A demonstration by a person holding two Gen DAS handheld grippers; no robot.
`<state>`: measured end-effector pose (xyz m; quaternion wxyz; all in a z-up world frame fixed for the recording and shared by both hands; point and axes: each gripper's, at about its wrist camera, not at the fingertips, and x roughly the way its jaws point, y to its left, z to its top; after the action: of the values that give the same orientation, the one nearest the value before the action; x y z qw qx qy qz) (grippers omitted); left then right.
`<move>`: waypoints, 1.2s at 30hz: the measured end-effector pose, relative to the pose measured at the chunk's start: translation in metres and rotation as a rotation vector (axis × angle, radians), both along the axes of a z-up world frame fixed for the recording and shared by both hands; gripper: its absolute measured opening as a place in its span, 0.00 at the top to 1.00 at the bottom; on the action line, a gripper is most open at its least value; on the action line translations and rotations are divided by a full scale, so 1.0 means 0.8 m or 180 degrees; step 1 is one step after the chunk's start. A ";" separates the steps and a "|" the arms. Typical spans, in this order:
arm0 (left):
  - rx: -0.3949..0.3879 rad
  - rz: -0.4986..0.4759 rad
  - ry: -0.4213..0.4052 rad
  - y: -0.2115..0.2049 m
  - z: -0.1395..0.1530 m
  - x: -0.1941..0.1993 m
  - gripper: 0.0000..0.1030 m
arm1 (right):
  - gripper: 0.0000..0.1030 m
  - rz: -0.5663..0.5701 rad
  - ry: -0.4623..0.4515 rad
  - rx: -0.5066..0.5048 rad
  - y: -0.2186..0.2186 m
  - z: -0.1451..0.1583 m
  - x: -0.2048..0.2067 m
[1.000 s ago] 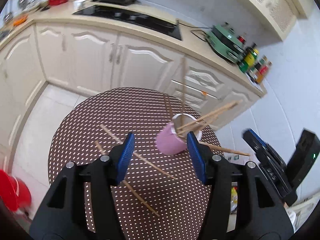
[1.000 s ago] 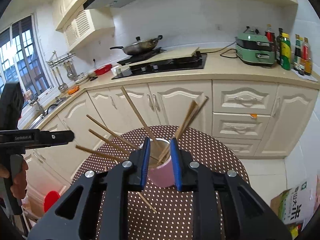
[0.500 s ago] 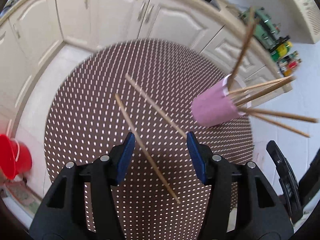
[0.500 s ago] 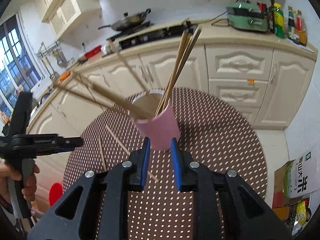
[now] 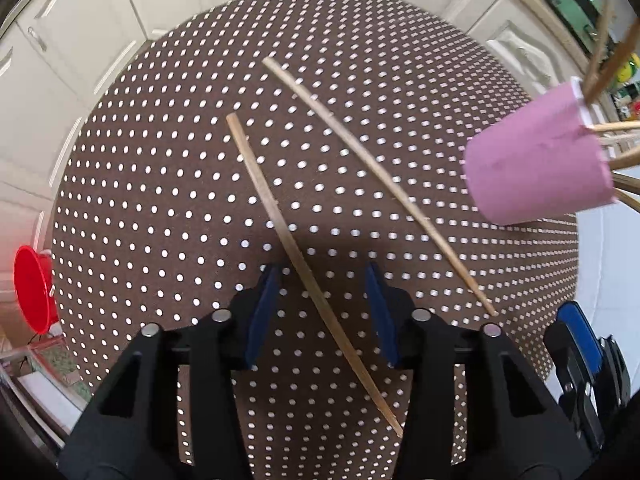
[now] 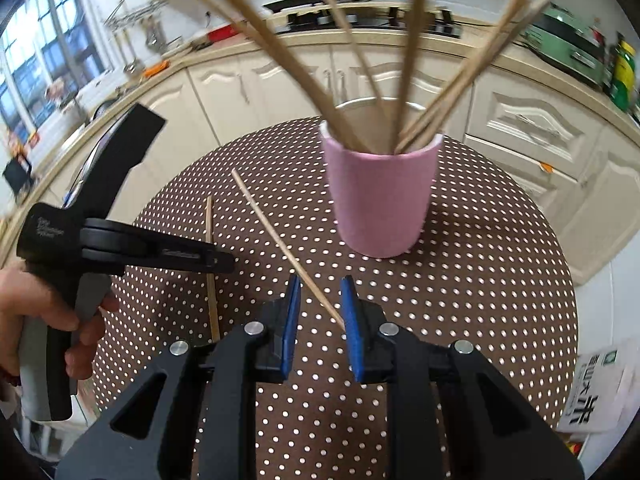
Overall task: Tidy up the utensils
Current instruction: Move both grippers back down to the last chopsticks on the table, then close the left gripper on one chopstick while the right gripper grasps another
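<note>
**Two loose chopsticks left to collect**

Two thin wooden chopsticks lie flat on a round brown table with white polka dots (image 5: 132, 208), near an upright pink cylindrical cup (image 6: 380, 196) already holding a fan of chopsticks.

The left gripper (image 5: 322, 304) is released, jaws spread either side of the nearer chopstick (image 5: 304, 264). The right gripper (image 6: 320, 316) is also parted, around the tip of the farther chopstick (image 6: 280, 240); neither grips anything.

Both sticks run diagonally, far ends pointing away to the left, roughly parallel and apart.

A good pickup likely means lowering until the pads straddle the stick, closing across its width near the middle, then lifting level.
</note>
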<state>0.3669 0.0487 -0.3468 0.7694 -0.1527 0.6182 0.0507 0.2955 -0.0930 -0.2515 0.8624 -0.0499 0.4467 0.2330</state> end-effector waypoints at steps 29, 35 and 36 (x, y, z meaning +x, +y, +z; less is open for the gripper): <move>-0.0401 0.0513 -0.0089 0.155 0.004 -0.041 0.94 | 0.81 0.0903 -0.0090 -0.0668 0.189 -0.046 0.092; -0.0471 0.0504 -0.0051 0.160 0.000 -0.037 0.94 | 0.79 0.0797 0.0216 -0.0768 0.199 -0.065 0.134; -0.0489 0.0519 -0.0044 0.162 -0.001 -0.039 0.93 | 0.77 0.0802 0.0302 -0.0787 0.201 -0.070 0.139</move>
<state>0.3358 0.1782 -0.3478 0.7530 -0.2614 0.6005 0.0646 0.4069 0.0678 -0.3076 0.7916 -0.2000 0.5024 0.2846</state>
